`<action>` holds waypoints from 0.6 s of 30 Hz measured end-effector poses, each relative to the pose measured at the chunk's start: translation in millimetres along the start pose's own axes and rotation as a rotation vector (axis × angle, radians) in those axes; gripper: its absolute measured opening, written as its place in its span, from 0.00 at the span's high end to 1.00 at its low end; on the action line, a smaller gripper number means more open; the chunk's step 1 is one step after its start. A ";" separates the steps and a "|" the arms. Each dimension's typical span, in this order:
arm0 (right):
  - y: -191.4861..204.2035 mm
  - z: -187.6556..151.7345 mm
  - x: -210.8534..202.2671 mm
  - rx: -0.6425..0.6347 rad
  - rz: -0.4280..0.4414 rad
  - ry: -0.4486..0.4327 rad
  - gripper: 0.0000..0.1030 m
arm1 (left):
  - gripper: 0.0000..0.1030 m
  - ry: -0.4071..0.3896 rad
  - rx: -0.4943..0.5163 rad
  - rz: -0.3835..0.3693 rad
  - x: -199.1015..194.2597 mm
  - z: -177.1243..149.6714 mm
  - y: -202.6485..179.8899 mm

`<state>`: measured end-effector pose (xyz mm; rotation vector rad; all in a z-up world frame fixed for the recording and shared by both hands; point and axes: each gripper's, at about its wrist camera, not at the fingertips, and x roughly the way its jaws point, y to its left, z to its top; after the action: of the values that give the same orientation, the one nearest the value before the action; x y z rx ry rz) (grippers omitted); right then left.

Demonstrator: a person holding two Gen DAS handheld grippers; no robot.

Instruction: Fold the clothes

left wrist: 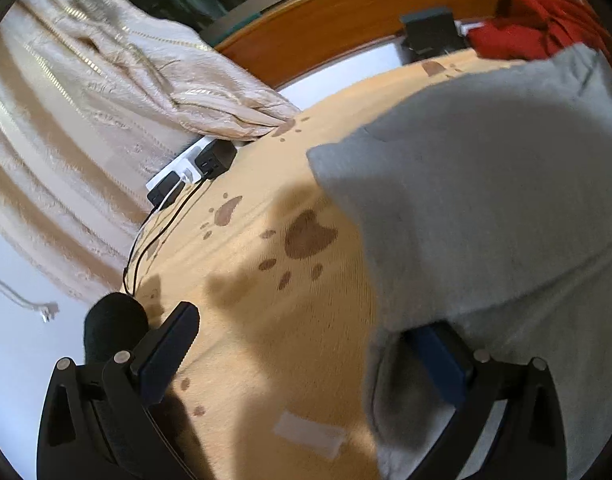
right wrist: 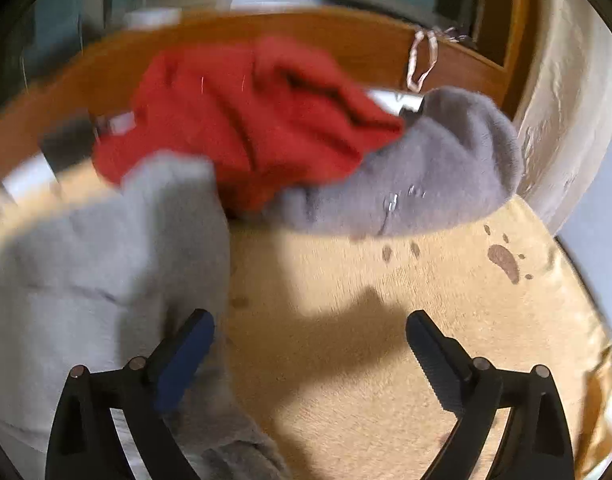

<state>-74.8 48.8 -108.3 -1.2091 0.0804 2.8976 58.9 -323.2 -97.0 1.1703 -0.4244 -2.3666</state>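
A light grey garment (left wrist: 485, 200) lies on a tan blanket with brown paw prints (left wrist: 266, 320). In the left wrist view it fills the right side and drapes over the right finger of my left gripper (left wrist: 309, 332), whose jaws stand wide apart. The same grey garment (right wrist: 86, 260) sits at the left of the right wrist view, under the left finger of my right gripper (right wrist: 309, 328), which is open over the bare blanket (right wrist: 345, 360). A red garment (right wrist: 250, 120) and a darker grey fuzzy garment (right wrist: 425, 172) lie heaped behind.
A wooden headboard (left wrist: 325, 24) curves along the back. A white power strip with black chargers and cables (left wrist: 194, 172) sits at the blanket's left edge, beside a beige striped curtain (left wrist: 86, 100). A black box (left wrist: 429, 32) rests near the red garment (left wrist: 537, 28).
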 end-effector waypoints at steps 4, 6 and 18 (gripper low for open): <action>-9.8 2.5 -7.3 0.073 0.141 -0.025 0.04 | 0.00 0.008 -0.077 -0.002 6.5 0.8 6.2; -12.0 2.5 -3.4 0.088 0.169 -0.003 0.04 | 0.00 0.013 -0.115 -0.022 9.1 -0.2 10.4; -14.7 -0.7 0.3 0.059 0.198 0.036 0.04 | 0.00 0.052 -0.247 -0.053 16.9 -3.3 23.9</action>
<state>-74.2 63.4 -109.7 -1.3146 0.3004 3.0135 59.0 -352.6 -99.1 1.1364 -0.0807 -2.3470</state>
